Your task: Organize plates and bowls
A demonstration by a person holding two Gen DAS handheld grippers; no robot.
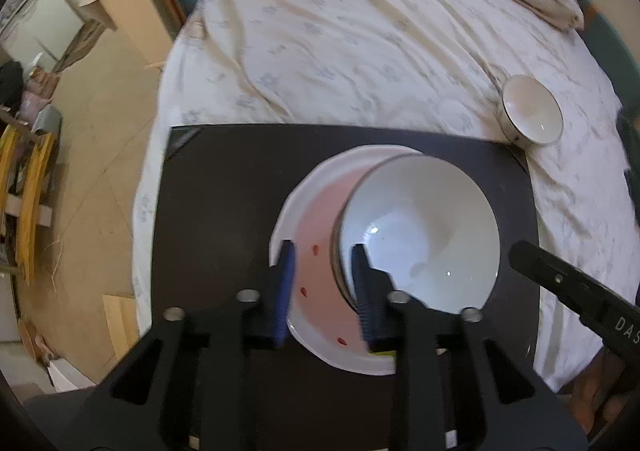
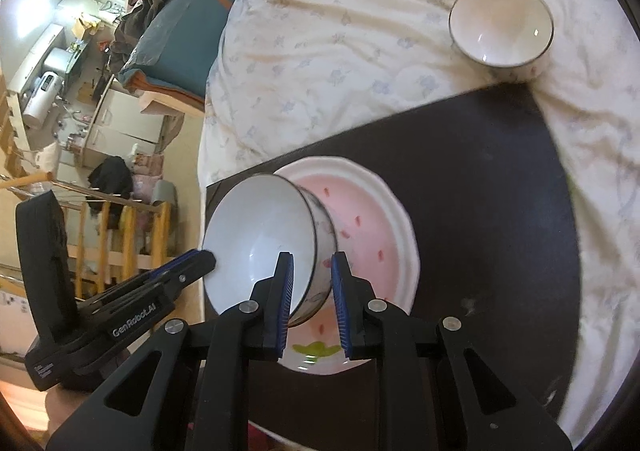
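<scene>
Here the white ceramic bowl (image 2: 260,243) tilts leftward over the pink-centred white plate (image 2: 372,235); right gripper (image 2: 312,291) clamps its rim, left gripper (image 1: 324,287) apparently straddles the opposite rim, loose.

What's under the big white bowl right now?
The pink watermelon plate, lying on the black board. The big white bowl leans tilted on it; its foot and the plate beneath are hidden.

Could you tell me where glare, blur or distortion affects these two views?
Left wrist view: fisheye bends the black board, small glints in the large bowl, slight blur throughout. Right wrist view: glints on the small bowl, bright washed-out patch upper left, edges curved.
</scene>
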